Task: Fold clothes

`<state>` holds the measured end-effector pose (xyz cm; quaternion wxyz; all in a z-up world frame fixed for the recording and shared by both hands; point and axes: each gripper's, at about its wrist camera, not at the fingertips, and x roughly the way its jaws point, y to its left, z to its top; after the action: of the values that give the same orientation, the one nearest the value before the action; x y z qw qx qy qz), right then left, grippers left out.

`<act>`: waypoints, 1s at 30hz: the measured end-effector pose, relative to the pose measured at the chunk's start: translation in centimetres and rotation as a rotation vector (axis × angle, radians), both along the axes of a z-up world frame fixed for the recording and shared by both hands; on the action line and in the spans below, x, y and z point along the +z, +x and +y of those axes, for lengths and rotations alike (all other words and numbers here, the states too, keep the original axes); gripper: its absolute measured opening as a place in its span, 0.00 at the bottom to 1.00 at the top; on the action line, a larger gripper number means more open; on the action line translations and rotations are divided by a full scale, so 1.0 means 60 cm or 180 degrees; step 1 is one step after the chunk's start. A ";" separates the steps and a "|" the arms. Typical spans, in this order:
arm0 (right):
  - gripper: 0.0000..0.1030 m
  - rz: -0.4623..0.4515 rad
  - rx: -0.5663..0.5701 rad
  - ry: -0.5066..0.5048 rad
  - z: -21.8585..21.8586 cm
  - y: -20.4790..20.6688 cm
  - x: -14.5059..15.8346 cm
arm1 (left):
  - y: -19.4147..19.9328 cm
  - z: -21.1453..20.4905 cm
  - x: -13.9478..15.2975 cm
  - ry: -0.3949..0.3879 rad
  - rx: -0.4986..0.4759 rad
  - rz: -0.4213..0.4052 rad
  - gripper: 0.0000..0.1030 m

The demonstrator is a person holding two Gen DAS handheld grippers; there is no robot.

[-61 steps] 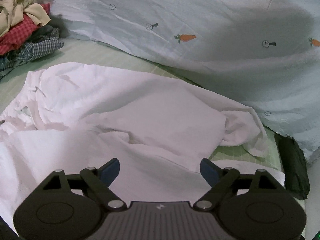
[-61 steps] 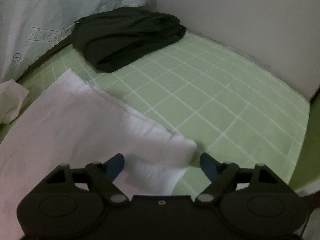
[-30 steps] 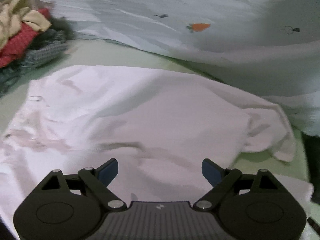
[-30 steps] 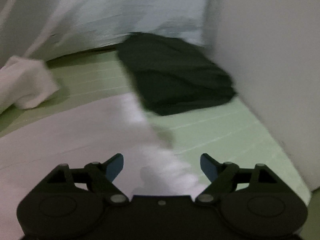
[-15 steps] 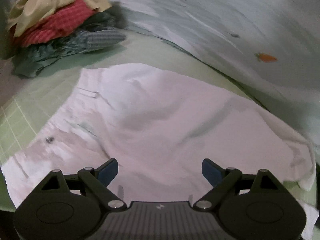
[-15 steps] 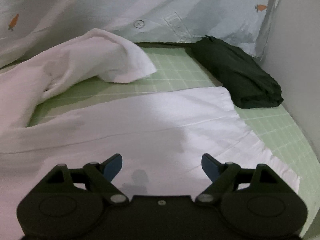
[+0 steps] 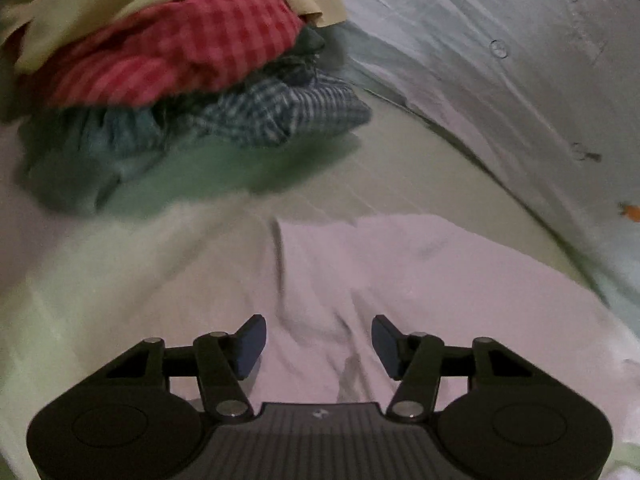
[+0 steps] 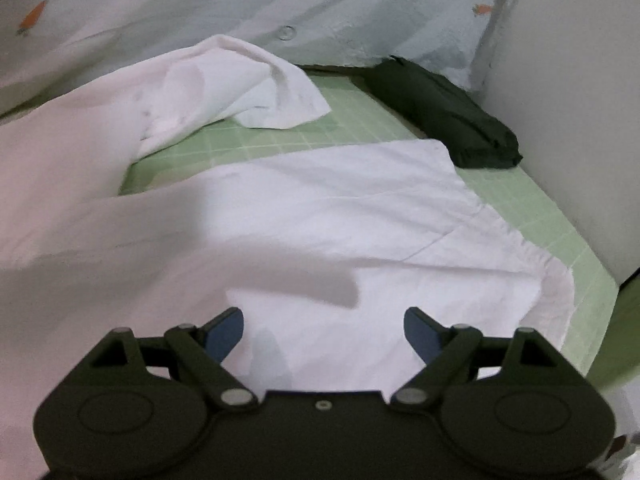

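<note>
A white garment (image 7: 400,280) lies spread and wrinkled on the green checked mat (image 8: 532,200). In the left wrist view my left gripper (image 7: 319,345) is open just above a raised crease of this cloth, its jaws narrower than before, holding nothing. In the right wrist view the same white garment (image 8: 340,208) covers the middle, one bunched part (image 8: 240,80) lying at the far side. My right gripper (image 8: 324,336) is open above the cloth's near edge, empty.
A pile of unfolded clothes, red check (image 7: 172,48) on blue check (image 7: 272,116), stands at the far left. A pale blue sheet with carrot print (image 7: 500,60) runs along the back. A folded dark garment (image 8: 444,116) lies by the white wall (image 8: 572,100).
My left gripper has swung left towards the clothes pile and come lower over the white cloth, with its jaws partly closed. My right gripper has turned left from the mat's corner onto the white garment.
</note>
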<state>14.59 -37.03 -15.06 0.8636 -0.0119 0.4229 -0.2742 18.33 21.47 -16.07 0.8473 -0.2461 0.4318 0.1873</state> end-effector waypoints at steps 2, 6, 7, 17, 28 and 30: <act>0.86 0.0077 0.0028 -0.0081 0.014 -0.005 0.004 | 0.020 0.025 -0.016 -0.0059 -0.0016 0.0008 0.57; 0.86 0.0162 -0.0051 -0.0149 0.027 -0.005 0.007 | 0.048 0.044 -0.044 -0.0135 -0.0001 -0.0030 0.57; 0.86 0.0167 -0.0089 -0.0136 0.027 -0.004 0.007 | 0.052 0.042 -0.046 -0.0099 -0.0020 -0.0061 0.57; 0.86 0.0286 0.0076 -0.0274 0.073 0.017 0.008 | 0.088 0.017 -0.023 0.0542 -0.0100 -0.0328 0.10; 0.86 0.0166 0.0093 -0.0252 0.066 0.020 0.019 | 0.135 0.034 0.003 0.0663 0.0059 -0.0183 0.20; 0.86 0.0101 0.0047 -0.0189 0.059 0.020 0.019 | 0.118 0.021 0.012 0.0683 0.0009 -0.0130 0.28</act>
<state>15.80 -33.52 -13.91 0.8580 -0.0450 0.4282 -0.2800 25.39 22.72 -15.37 0.8771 -0.1583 0.3916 0.2287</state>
